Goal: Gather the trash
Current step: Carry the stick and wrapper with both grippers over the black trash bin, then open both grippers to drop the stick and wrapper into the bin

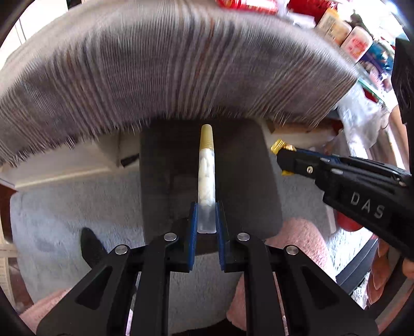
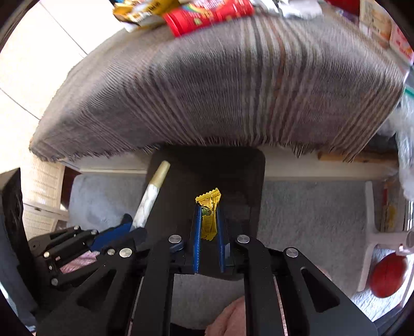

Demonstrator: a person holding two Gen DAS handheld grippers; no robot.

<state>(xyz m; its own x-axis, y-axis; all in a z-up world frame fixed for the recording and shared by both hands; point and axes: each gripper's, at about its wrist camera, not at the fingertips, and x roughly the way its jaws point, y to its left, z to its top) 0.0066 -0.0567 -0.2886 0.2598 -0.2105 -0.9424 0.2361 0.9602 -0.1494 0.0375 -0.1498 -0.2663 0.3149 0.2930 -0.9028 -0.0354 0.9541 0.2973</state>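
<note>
My left gripper point(image 1: 206, 217) is shut on a long clear tube point(image 1: 206, 170) with white filling and a gold cap, held pointing away over the dark bin point(image 1: 245, 181) on the floor. In the right wrist view the same tube point(image 2: 150, 199) slants at the bin's left rim. My right gripper point(image 2: 208, 222) is shut on a crumpled yellow wrapper point(image 2: 209, 206), also above the dark bin point(image 2: 233, 181). The left wrist view shows the right gripper point(image 1: 280, 152) coming in from the right with the yellow wrapper point(image 1: 278, 146) at its tip.
A table with a grey striped fringed cloth point(image 1: 168, 67) overhangs the bin. On it lie a red packet point(image 2: 207, 15), a yellow packet point(image 2: 137, 10) and boxes point(image 1: 344, 33). Pale blue carpet point(image 2: 310, 206) covers the floor. A red ball point(image 2: 388, 274) sits at right.
</note>
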